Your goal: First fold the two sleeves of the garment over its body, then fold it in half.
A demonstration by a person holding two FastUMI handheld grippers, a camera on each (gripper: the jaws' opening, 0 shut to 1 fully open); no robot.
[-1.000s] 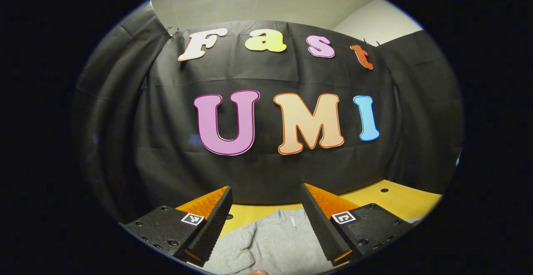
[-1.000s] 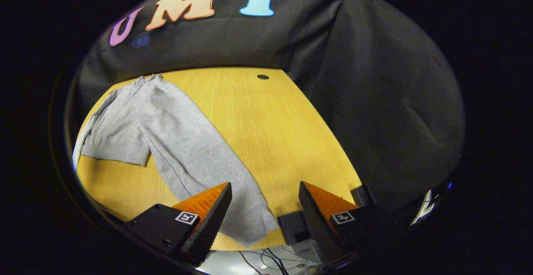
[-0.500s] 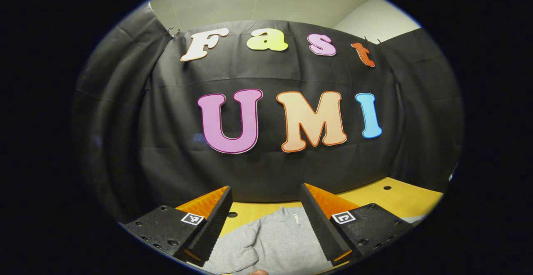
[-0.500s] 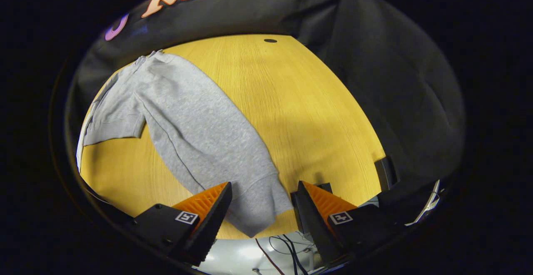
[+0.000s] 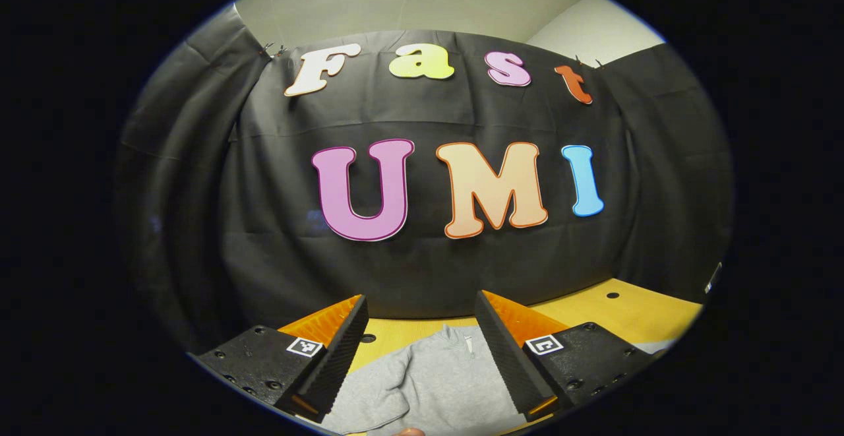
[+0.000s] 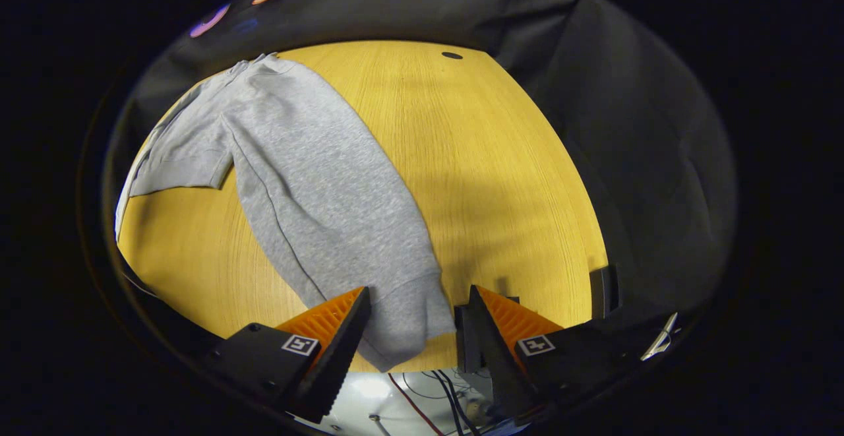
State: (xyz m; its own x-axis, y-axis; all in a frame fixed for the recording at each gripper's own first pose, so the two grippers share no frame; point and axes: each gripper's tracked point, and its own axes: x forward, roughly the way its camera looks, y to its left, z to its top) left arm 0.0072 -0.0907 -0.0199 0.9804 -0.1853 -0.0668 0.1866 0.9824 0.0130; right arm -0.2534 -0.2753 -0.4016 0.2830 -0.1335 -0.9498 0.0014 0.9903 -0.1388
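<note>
A grey sweatshirt (image 6: 198, 152) lies flat on the yellow wooden table (image 6: 475, 159). Its long sleeve (image 6: 330, 192) stretches toward the table's near edge, and the cuff (image 6: 409, 324) lies between the fingers of my right gripper (image 6: 412, 330), which is open just above it. In the left gripper view the sweatshirt's collar with a short zip (image 5: 465, 343) and a rumpled fold (image 5: 389, 383) lie below my left gripper (image 5: 419, 350), which is open and held above the cloth with nothing between its fingers.
A round hole (image 6: 452, 55) sits in the table near its far edge, with another hole (image 5: 612, 295) at the right in the left gripper view. Cables (image 6: 435, 396) hang below the table's near edge. A black block (image 6: 603, 291) stands at the table's right edge.
My right gripper has come forward and tilted down over the sleeve, so the cuff now lies between its fingers. The left gripper has barely shifted.
</note>
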